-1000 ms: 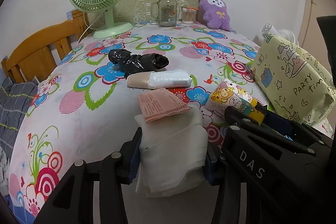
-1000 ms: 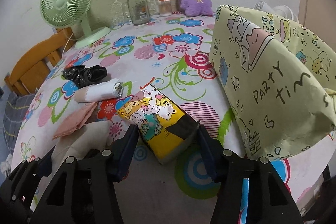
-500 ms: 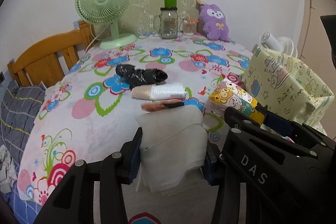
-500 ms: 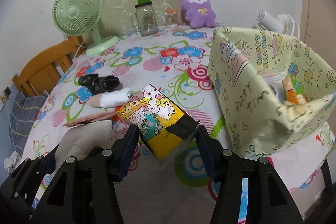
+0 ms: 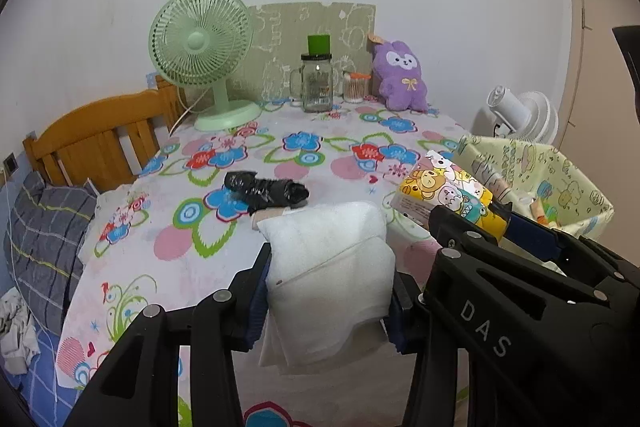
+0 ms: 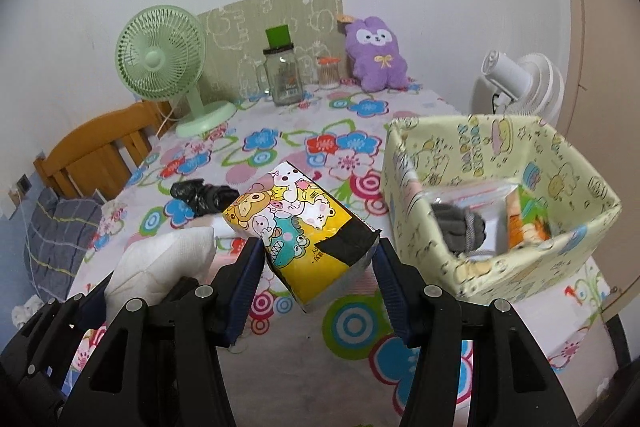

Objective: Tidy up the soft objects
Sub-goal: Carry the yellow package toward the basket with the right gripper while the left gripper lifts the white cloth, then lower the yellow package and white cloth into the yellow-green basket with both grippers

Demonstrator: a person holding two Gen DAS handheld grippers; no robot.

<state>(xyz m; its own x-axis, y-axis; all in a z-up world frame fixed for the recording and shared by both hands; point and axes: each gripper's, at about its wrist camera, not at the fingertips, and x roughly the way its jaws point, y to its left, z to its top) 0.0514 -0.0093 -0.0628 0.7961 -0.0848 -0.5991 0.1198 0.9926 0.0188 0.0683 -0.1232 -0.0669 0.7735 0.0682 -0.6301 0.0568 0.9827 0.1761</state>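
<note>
My left gripper (image 5: 328,291) is shut on a folded white cloth (image 5: 332,267), held above the near edge of the flowered table (image 5: 168,247). My right gripper (image 6: 316,267) is shut on a cartoon-printed tissue pack (image 6: 304,227), lifted off the table just left of the yellow fabric box (image 6: 416,195). The pack (image 5: 452,195) and the box (image 5: 576,187) also show in the left wrist view. The box holds a grey rolled item (image 6: 460,227) and other packets. A black wrapped roll (image 5: 266,189) lies mid-table, with a beige roll (image 5: 266,217) partly hidden behind the cloth.
A green fan (image 5: 200,43), a glass jar (image 5: 317,83), a small cup (image 5: 356,89) and a purple plush (image 5: 400,75) stand along the far edge. A white fan (image 6: 520,83) stands beyond the box. A wooden chair (image 5: 96,143) is at the left.
Both grippers have risen and pulled back with their loads. The view now looks down into the yellow box. The pink packet by the cloth is out of sight.
</note>
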